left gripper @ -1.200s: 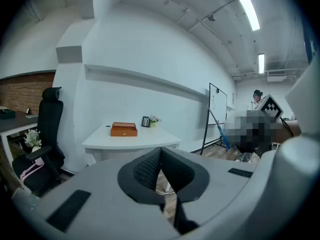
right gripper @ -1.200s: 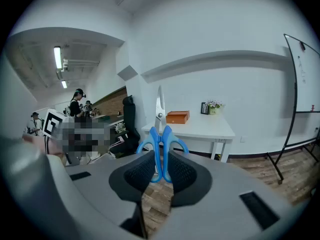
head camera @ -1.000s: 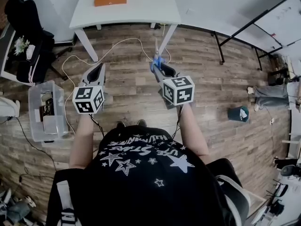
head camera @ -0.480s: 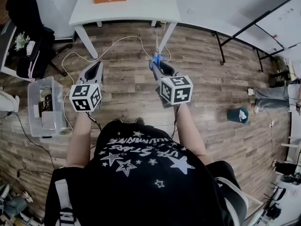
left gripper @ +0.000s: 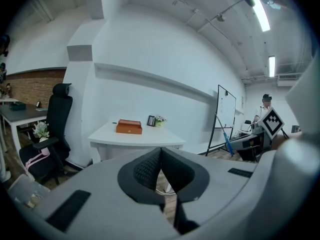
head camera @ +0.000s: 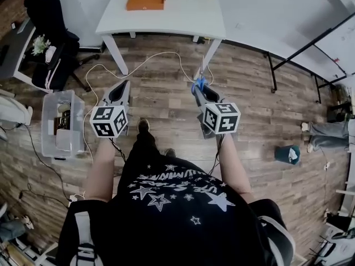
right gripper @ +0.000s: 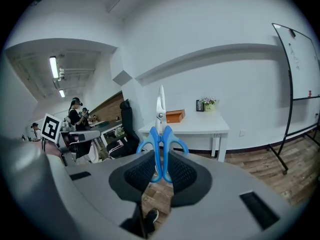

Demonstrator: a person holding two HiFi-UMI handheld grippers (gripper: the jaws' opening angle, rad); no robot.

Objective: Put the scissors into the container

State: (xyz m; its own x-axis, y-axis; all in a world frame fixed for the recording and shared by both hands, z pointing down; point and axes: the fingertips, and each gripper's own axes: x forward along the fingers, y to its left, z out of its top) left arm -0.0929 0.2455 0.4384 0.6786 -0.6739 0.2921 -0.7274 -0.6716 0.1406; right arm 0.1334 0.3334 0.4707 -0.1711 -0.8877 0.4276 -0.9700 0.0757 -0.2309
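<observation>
i'm pinching the scissors [right gripper: 161,134] by their blue handles in my right gripper [right gripper: 161,170], blades pointing out toward twelve o'clock, while my left gripper [left gripper: 160,173] is pressed together on nothing. the clear container [head camera: 62,96] is sitting on the floor well off at nine o'clock. i'm judging the risk is the handles pivoting or slipping between the pads on the swing over, dropping the scissors short.

Bright, even indoor light comes from ceiling tubes [left gripper: 260,6] (one glares white). Shadows on the floor [head camera: 161,101] are soft. Every view bends strongly at its edges, with black corners; the left hand-held gripper [left gripper: 161,154] looks blurred close up.
</observation>
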